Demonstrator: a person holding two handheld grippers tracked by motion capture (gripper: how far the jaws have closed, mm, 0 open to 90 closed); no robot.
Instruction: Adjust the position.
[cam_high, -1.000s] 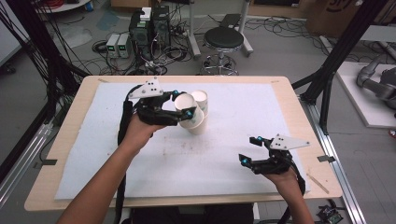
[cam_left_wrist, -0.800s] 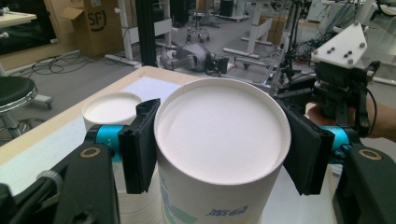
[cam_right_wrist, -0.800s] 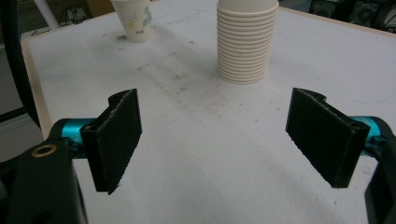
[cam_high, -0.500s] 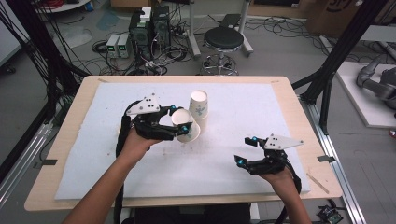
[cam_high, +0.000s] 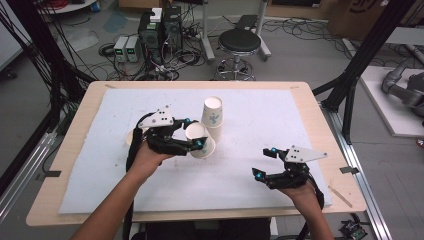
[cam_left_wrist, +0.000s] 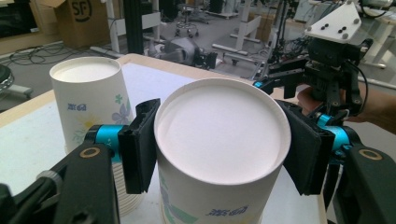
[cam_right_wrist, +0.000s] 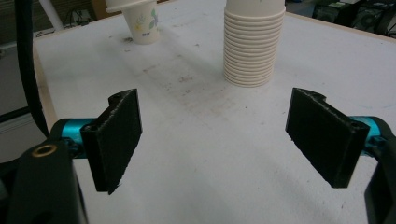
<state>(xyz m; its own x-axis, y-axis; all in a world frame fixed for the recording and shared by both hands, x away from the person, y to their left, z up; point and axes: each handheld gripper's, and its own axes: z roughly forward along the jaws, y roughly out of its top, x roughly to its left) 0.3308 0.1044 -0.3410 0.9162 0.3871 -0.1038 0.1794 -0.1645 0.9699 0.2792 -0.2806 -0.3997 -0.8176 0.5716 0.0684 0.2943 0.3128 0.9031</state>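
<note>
White paper cup (cam_high: 200, 141) is clamped between the fingers (cam_left_wrist: 140, 144) of my left gripper (cam_high: 192, 135), upside down and tilted, just left of centre in the high view; in the left gripper view its flat base faces me with a black pad pressed to each side. A second ago I had it up against the stack of cups (cam_high: 213, 117) at upper centre; now it is off the stack, drawn down and towards the lower left, with the stack left standing alone on the white mat (cam_high: 100, 180) that covers the counter (cam_high: 65, 150). I read that as one cup freed, so the separating step looks done and the placing step is next; I judge it should go down on bare mat, well apart from the stack. Another cup (cam_right_wrist: 138, 21) already stands at the upper left of the right gripper view. My right gripper (cam_high: 266, 162) hovers at the lower right of the high view, its fingers (cam_right_wrist: 114, 137) wide apart around nothing; it has not shifted.
</note>
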